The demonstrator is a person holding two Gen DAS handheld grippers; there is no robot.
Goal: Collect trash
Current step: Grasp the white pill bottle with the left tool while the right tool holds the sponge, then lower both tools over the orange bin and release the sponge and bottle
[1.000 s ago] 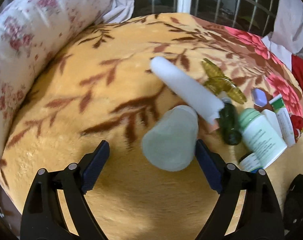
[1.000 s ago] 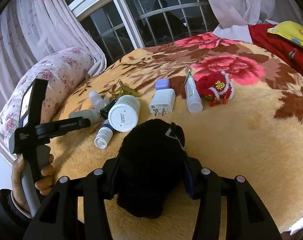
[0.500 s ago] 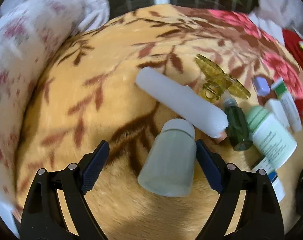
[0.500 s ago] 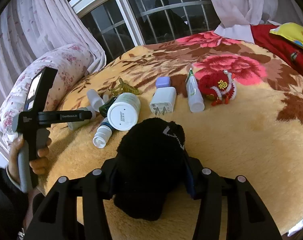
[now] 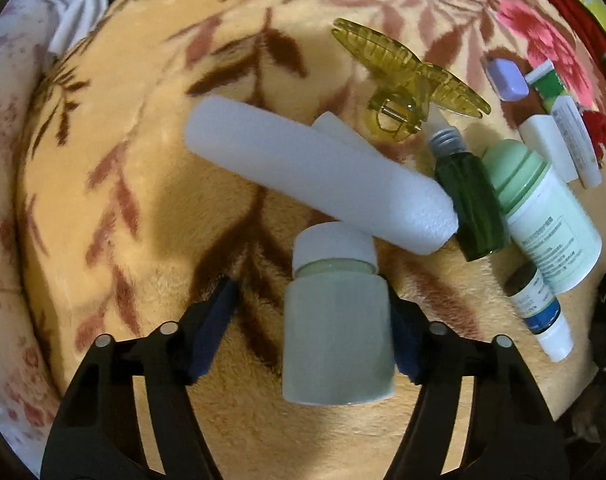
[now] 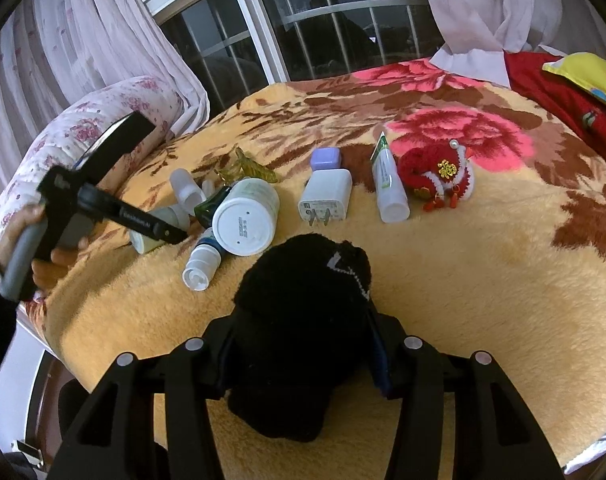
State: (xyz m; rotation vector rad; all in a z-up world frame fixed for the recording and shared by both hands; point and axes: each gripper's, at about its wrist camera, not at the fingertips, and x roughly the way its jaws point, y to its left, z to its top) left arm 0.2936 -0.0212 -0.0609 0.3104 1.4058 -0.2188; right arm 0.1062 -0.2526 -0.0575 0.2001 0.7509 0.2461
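Nearest in the right-wrist view, the right tool (image 6: 303, 356) is clenched on a black fuzzy cloth bundle (image 6: 303, 312) with a small grey mark, held low over the orange floral plush blanket (image 6: 483, 300) covering the bed; it looks parked there so the other hand can work.

In the left-wrist view, the left tool (image 5: 311, 320) points down at a pale green frosted plastic jar with a white cap (image 5: 337, 320), lying on its side on the blanket between the jaws. The right pad touches its side, while the left pad stands clear, so the jar is not gripped. Straddling the jar across its width suits a squeeze on the flat-sided body.

Just beyond, a white foam cylinder (image 5: 315, 176) rests against the jar's cap, with a dark green small bottle (image 5: 467, 200) and a mint-green labelled bottle (image 5: 543, 216) beside it, then a translucent yellow hair claw clip (image 5: 407, 76).

Compared with a second ago, the jar sits deeper between the jaws, which have just been closing around it, and the view has tipped more steeply downward. The right tool's hold looks unchanged.
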